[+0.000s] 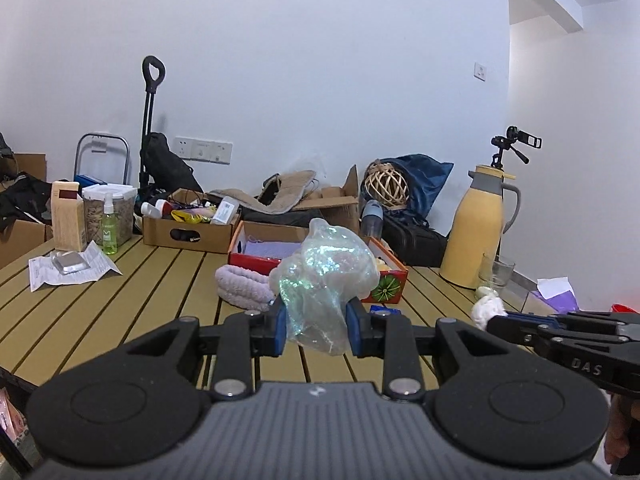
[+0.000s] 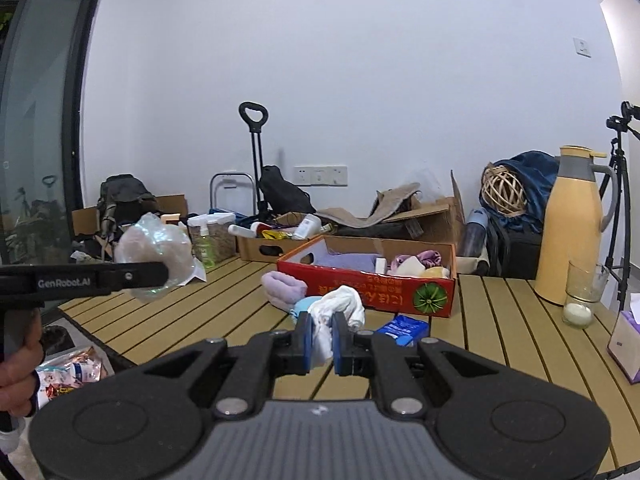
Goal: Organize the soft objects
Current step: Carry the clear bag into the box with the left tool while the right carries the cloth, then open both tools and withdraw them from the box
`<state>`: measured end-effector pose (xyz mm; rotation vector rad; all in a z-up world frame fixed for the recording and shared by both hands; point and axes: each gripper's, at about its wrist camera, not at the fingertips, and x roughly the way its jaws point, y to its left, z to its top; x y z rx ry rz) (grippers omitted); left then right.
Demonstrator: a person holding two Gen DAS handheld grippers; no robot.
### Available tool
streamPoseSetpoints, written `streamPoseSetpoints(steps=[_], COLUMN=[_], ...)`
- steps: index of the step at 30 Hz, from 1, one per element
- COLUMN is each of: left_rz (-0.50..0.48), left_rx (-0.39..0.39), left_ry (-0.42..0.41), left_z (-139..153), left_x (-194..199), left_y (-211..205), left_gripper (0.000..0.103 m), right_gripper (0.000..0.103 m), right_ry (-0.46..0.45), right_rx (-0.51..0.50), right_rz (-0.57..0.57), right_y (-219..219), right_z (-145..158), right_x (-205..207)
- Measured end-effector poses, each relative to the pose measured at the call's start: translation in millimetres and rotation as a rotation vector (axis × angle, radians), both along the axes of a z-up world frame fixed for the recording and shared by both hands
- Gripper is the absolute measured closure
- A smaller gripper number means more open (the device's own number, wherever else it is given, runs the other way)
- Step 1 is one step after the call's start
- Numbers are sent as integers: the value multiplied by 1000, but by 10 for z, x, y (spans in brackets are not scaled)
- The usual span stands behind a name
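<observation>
Above the slatted table [image 2: 500, 320], both tools level; left tool [image 1: 316, 320] pinches iridescent bag [image 1: 324, 280].

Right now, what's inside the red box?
In the red box: a folded lilac cloth at the left, a small white block, then pink and cream soft pieces at the right. The front wall hides the box floor and anything beneath them.

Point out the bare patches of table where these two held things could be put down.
Widest free slats: the near-left table, bounded by the paper sheet, the lilac towel roll and the near edge. Another strip lies between the red box and the yellow jug. It is crowded just before the box: roll, blue packet.
</observation>
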<state>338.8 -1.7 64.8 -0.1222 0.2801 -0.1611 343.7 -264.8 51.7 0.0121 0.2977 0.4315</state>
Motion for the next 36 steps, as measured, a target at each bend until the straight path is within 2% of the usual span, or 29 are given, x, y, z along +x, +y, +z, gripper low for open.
streamPoseSetpoints(steps=[5,10,13,16,18,20,23,26,27,28,30,31,32,33,36], left_rz=[-41,-74,-96,-132,-121,-121,-135,-97,-64,-47,-47,-50,-52,-52,-58], left_rx=[-17,6,7,-19,-16,-2,-13,-22,-16,-5,14,19,19,19,31], left_ry=[24,54,103,189,261,314,385,450,472,489,503,501,491,480,450], left_z=[-55,-3,0,-9,-58,-139,-243,-357,-402,-437,-462,-458,-447,-425,-327], left_x=[374,1236,1905,2668,3198,3645,4201,4631,4742,4837,4969,4990,4985,4965,4834], left_y=[28,0,-24,-27,-50,-74,-102,-146,-164,-173,-206,-204,-201,-197,-177], left_gripper=[74,74,74,74,73,73,73,68,59,56,49,46,39,35,35], right_gripper=[93,93,93,93,92,91,91,90,90,88,77,64,56,54,53], right_ry=[49,42,38,55,70,99,157,220,230,227,235,253,261,262,252], right_rx=[-16,-83,-119,-126,-148,-212,-286,-283,-287,-299,-295,-298,-297,-291,-246], right_rz=[11,20,33,60,74,90,99,129,130,126,113,109,90,64,35], right_y=[58,142,212,261,314,411,559,646,677,710,745,758,752,739,606], right_z=[-94,-31,4,59,91,51,-90,-215,-254,-300,-406,-459,-496,-506,-462], right_x=[297,870,1254,1820,2224,2708,3379,3957,4115,4238,4489,4589,4642,4680,4660])
